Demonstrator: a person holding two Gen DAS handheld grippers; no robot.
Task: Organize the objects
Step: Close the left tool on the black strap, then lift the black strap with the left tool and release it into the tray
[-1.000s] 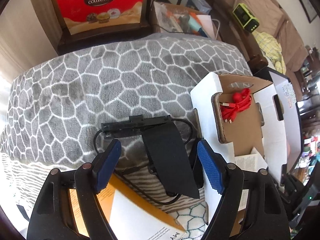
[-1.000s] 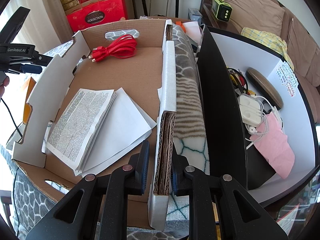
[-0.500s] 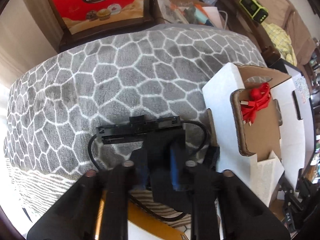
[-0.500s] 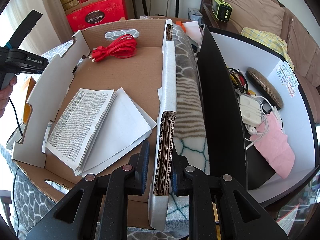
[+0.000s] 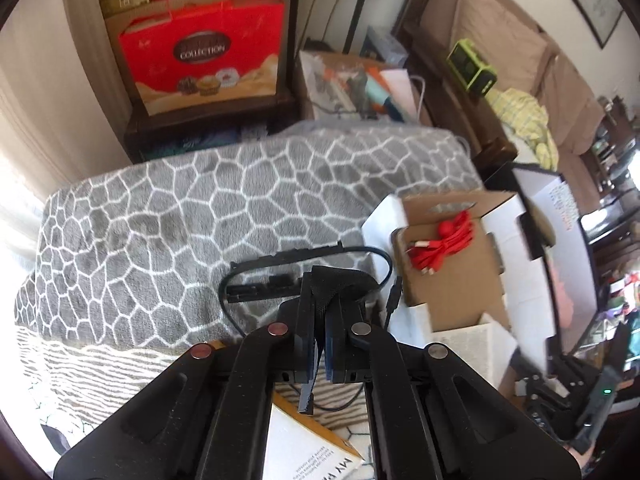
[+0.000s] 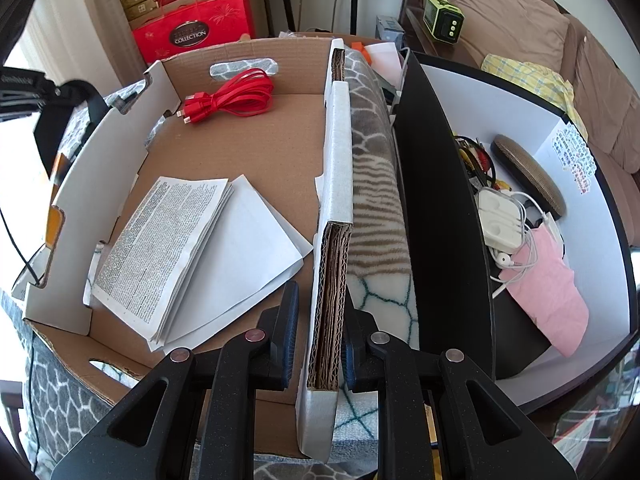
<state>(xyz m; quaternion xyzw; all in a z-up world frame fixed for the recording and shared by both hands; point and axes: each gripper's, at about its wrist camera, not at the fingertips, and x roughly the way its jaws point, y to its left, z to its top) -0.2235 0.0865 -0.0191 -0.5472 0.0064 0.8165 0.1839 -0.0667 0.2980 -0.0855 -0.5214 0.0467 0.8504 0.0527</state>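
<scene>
Black pouch [image 5: 320, 316] pinched in left claw [image 5: 319, 354]

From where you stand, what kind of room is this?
Most likely a home living room: a brown sofa along the wall, a red gift bag on a dark shelf, and a patterned grey blanket spread under the boxes.

A black flat pouch [image 5: 334, 280] with trailing black cable [image 5: 224, 300] hangs pinched above the grey blanket [image 5: 160, 220].
</scene>
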